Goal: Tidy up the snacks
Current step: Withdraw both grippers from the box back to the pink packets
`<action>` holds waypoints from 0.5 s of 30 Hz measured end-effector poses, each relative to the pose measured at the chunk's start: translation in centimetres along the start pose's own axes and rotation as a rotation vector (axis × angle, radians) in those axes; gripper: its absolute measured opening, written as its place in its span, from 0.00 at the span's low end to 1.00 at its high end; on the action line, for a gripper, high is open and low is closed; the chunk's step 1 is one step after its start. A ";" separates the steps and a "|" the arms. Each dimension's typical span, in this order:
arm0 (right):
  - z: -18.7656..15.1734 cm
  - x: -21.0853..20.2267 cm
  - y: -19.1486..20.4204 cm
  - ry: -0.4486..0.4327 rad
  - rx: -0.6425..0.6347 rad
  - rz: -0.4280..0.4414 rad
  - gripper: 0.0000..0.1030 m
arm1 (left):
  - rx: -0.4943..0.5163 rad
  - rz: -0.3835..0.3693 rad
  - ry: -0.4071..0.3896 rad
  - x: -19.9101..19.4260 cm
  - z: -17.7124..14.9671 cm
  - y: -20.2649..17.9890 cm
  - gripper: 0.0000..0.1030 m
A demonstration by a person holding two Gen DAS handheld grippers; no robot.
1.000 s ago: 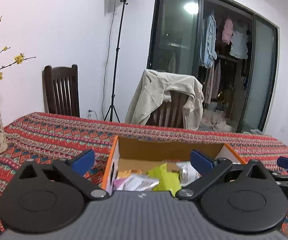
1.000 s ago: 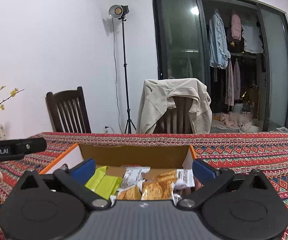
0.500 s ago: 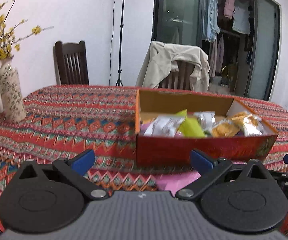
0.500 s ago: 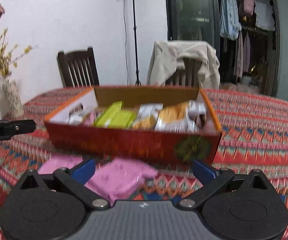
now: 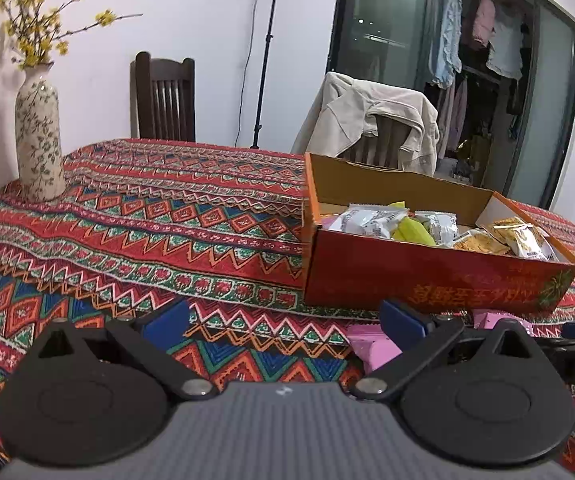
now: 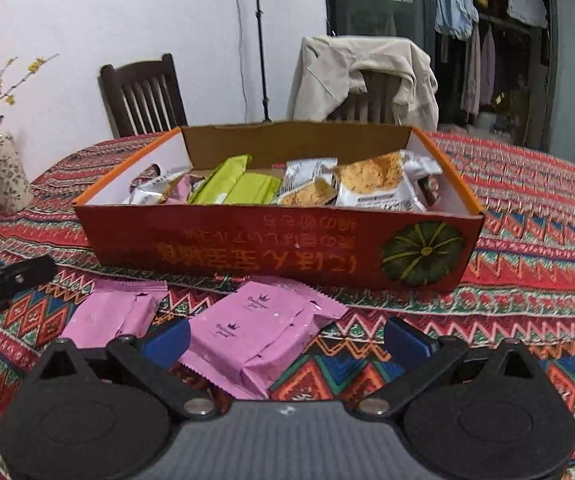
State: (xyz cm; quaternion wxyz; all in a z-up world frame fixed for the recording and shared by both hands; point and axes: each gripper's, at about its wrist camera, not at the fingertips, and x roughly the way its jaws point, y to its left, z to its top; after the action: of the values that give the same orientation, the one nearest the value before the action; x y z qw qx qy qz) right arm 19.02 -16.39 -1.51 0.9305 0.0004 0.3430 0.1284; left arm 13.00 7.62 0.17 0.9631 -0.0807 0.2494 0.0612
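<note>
Red cardboard, printed with gold characters and a green pumpkin, forms the open snack box (image 6: 279,248) standing on the table with the red zigzag-patterned cloth (image 6: 527,216). Inside it lie a lime-green packet (image 6: 235,186), grey-white wrapped snacks (image 6: 307,174) and clear bags of golden-brown crumbly cakes (image 6: 371,184), packed side by side from left to right.

On the cloth just near of the box rest two pink foil snack packets: the larger pink packet (image 6: 255,332) near the middle of the right wrist view, and the smaller pink packet (image 6: 115,312) to its left, the two close together but apart.

Hovering over the near edge, the right gripper (image 6: 285,340) has its blue-tipped fingers (image 6: 165,338) spread wide and empty; the larger pink packet lies between them, with the left finger at the packet's left edge, though contact cannot be told. Likewise wide and empty, the left gripper (image 5: 283,318) sits left of the box, above bare cloth.

At the far left of the table stands a tall floral ceramic vase (image 5: 38,140) holding yellow-flowered twigs. Behind the table are a dark wooden chair (image 5: 164,98) and a second chair draped with a beige jacket (image 5: 371,120).
</note>
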 end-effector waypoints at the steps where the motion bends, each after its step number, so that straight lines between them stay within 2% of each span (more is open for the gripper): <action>1: 0.2 0.4 0.2 0.010 0.015 -0.003 1.00 | -0.008 -0.002 0.002 0.0 0.0 0.1 1.00; 5: 1.2 2.1 1.0 0.038 0.048 -0.042 1.00 | -0.030 -0.011 0.005 0.0 0.0 0.5 1.00; 9: 1.1 3.9 2.2 0.082 0.018 -0.078 1.00 | -0.046 -0.014 0.013 0.2 0.0 0.8 1.00; 11: 0.7 4.1 2.8 0.075 -0.022 -0.098 1.00 | -0.054 -0.014 0.021 0.2 0.0 0.9 1.00; 15: 0.2 3.6 2.2 0.071 -0.033 -0.077 0.98 | -0.059 -0.013 0.032 0.4 0.0 1.0 1.00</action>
State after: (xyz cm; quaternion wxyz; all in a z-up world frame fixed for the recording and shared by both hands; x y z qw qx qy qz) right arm 21.28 -13.33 -3.44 0.9219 -0.0329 0.3733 0.0979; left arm 13.18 8.65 -0.15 0.9566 -0.1118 0.2623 0.0608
